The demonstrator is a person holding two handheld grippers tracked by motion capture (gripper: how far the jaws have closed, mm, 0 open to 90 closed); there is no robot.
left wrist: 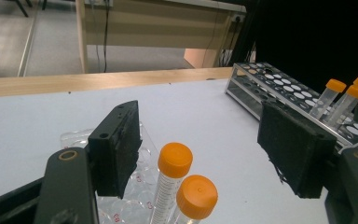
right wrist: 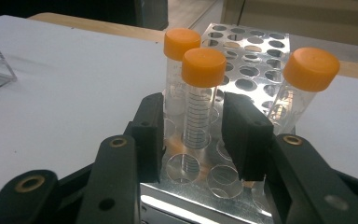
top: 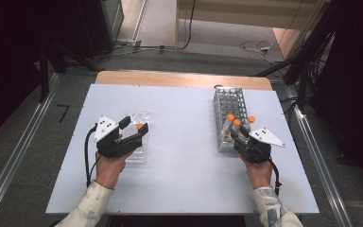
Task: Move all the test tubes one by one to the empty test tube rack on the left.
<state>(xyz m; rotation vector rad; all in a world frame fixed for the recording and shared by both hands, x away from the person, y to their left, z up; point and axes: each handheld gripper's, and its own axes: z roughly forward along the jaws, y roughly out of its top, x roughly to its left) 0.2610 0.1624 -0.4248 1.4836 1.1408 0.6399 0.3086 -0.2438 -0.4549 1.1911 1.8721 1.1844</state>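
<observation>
Right hand-held gripper (right wrist: 192,140) spread around orange-capped tube (right wrist: 201,100) in rack (right wrist: 256,46), left hand-held gripper (left wrist: 205,149) spread.

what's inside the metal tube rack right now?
The metal tube rack holds three orange-capped tubes upright at its near end; the other holes look empty. The tubes' lower ends are hidden by the rack's plates and the right gripper.

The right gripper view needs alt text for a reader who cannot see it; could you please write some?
The right gripper has its two black jaws on either side of an orange-capped tube standing in a metal rack, with small gaps visible. Two more capped tubes stand in the rack, on a white table.
</observation>
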